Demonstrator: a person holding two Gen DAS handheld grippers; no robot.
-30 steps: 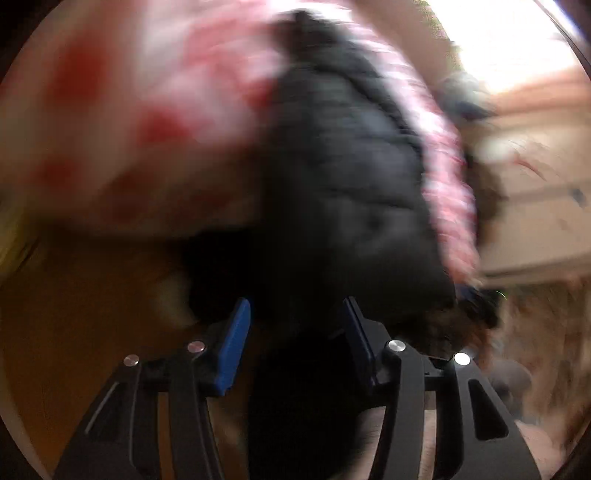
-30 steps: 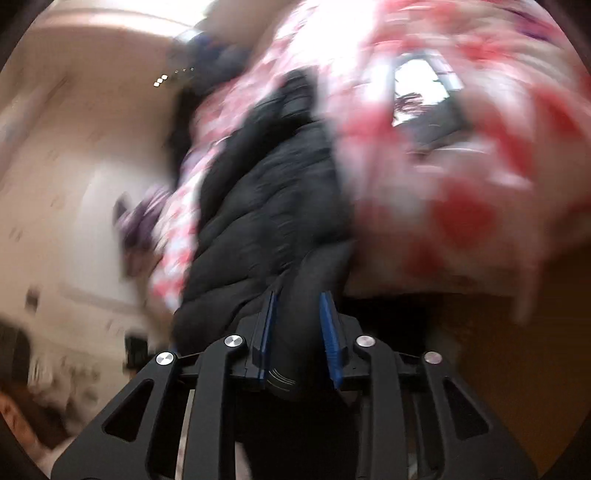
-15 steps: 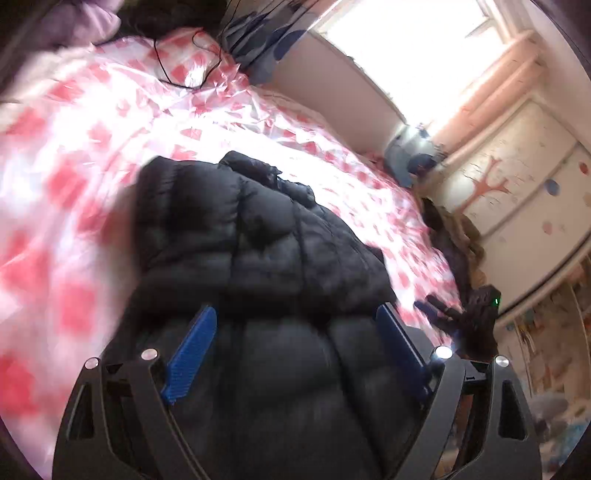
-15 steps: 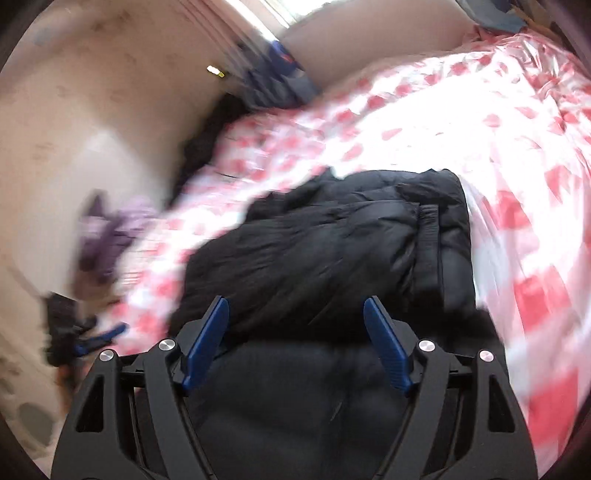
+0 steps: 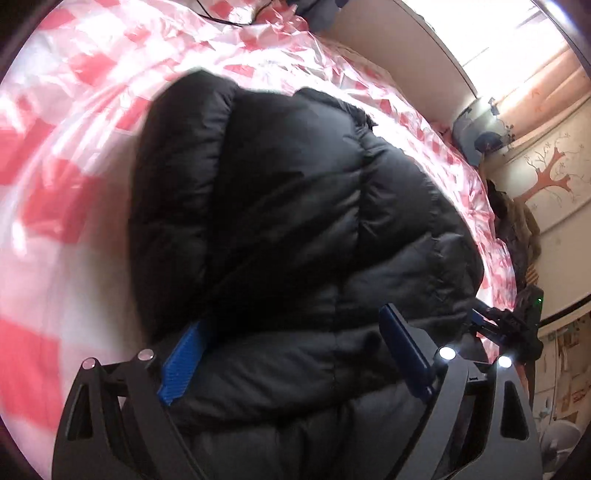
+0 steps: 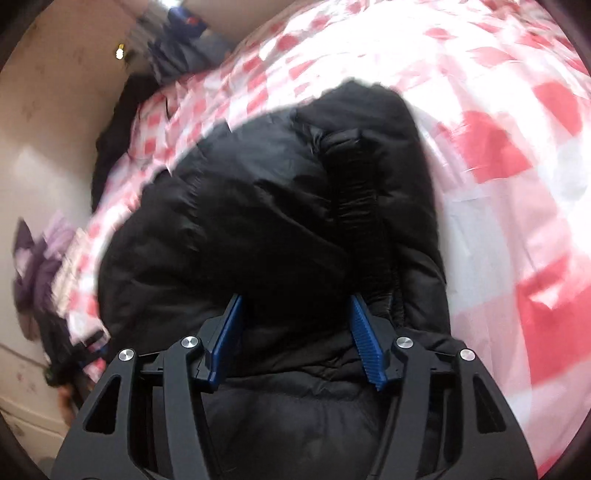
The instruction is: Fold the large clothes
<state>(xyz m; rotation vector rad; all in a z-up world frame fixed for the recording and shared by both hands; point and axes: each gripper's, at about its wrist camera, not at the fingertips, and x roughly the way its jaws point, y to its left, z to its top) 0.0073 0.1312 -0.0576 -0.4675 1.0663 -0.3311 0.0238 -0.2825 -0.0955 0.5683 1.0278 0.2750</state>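
Note:
A black puffer jacket (image 5: 295, 203) lies bunched on a bed with a red-and-white checked cover (image 5: 74, 147). My left gripper (image 5: 291, 317) stands open just above the jacket's near end, its blue pads (image 5: 181, 365) wide apart and clear of the fabric. In the right wrist view the same jacket (image 6: 258, 221) shows a ribbed cuff (image 6: 358, 206) on its right side. My right gripper (image 6: 295, 297) hovers over the near end with its jaws closing. A bulge of jacket sits between the pads (image 6: 365, 343), which do not pinch it.
The checked cover (image 6: 517, 147) spreads on all sides of the jacket. Dark clothes (image 5: 517, 229) hang beyond the bed's far side by a wall with a tree decal (image 5: 550, 177). Purple clothes (image 6: 40, 266) lie left of the bed. A black cable (image 5: 221, 20) crosses the far cover.
A second ago both grippers held the hanging jacket, the right shut on a sleeve. Both have let go and swung in over the bed, where the jacket now lies.

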